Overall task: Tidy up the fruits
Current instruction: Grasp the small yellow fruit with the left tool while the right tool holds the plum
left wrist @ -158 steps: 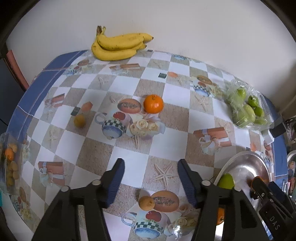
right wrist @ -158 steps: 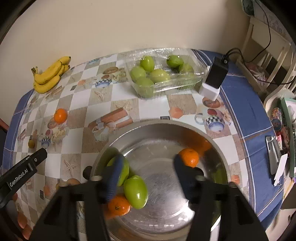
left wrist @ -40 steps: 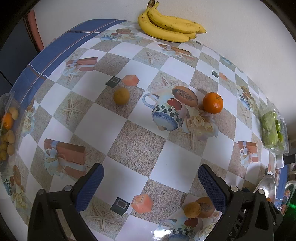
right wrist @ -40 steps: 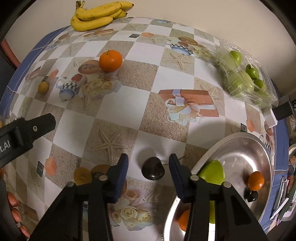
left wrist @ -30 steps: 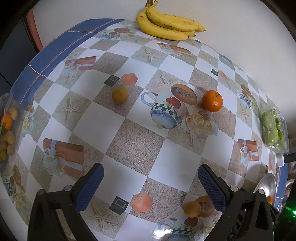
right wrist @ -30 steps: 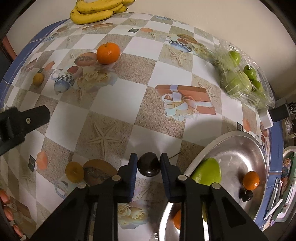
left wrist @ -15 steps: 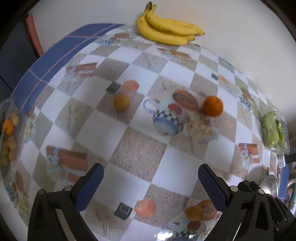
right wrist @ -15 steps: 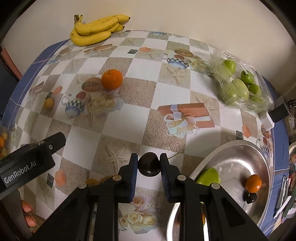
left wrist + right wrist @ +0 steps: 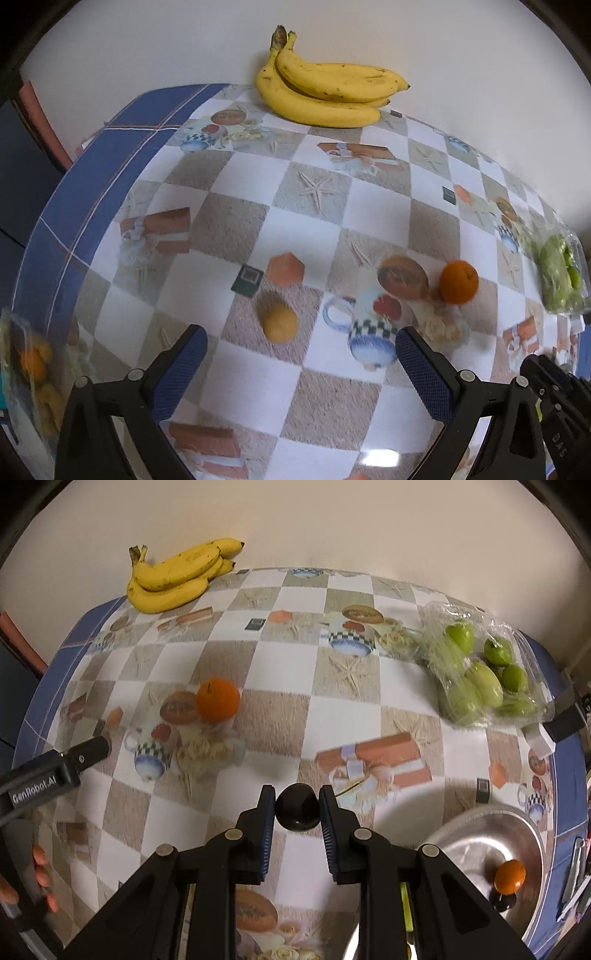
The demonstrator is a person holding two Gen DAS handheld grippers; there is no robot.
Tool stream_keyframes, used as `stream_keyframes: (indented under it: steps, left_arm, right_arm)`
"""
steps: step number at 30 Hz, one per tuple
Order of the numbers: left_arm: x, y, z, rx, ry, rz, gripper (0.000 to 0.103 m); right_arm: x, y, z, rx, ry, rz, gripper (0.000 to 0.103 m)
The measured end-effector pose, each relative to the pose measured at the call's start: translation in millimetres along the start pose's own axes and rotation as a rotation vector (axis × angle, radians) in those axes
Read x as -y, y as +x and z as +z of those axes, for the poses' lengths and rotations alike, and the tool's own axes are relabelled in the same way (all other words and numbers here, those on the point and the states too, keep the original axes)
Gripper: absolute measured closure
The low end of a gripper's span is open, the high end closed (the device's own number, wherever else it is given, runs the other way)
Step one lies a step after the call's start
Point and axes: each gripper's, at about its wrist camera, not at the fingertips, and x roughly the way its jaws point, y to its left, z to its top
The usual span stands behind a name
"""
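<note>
My right gripper (image 9: 297, 810) is shut on a small dark round fruit (image 9: 297, 812) and holds it above the checked tablecloth. A steel bowl (image 9: 480, 834) lies to its lower right with an orange (image 9: 509, 877) and a dark fruit inside. My left gripper (image 9: 297, 350) is wide open above the cloth; a small yellow-brown fruit (image 9: 277, 320) lies just beyond its fingers. An orange (image 9: 458, 281) sits to the right, also in the right wrist view (image 9: 217, 699).
A banana bunch (image 9: 325, 98) lies at the far edge by the wall. A clear pack of green fruits (image 9: 480, 679) sits at the right. A bag of small orange fruits (image 9: 33, 373) lies at the left edge. A grey adapter (image 9: 567, 720) sits beyond the pack.
My right gripper closed on the dark fruit about a second ago and has lifted it off the cloth. My left gripper moved forward toward the yellow-brown fruit, still open.
</note>
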Motion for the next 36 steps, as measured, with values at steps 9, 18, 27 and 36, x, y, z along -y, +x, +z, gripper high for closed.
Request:
stream_keyframes:
  steps: [9, 18, 27, 36]
  left_arm:
    - [3.2, 12.6, 16.9, -0.07, 0.001, -0.06, 0.025]
    - [36.3, 19.1, -35.1, -0.184, 0.038, -0.178, 0.039]
    - [66.4, -2.3, -88.8, -0.234, 0.065, -0.238, 0.047]
    - [86.4, -14.5, -110.6, -0.247, 0.08, -0.229, 0.064]
  right_arm:
    - [1.4, 6.9, 17.1, 0.014, -0.006, -0.006, 0.078]
    - [13.5, 10.9, 5.2, -0.045, 0.035, -0.023, 0.078]
    - [20.2, -27.8, -32.0, -0.026, 0.071, -0.019, 0.078]
    - [20.0, -55.4, -64.8, 0.006, 0.078, 0.009, 0.078]
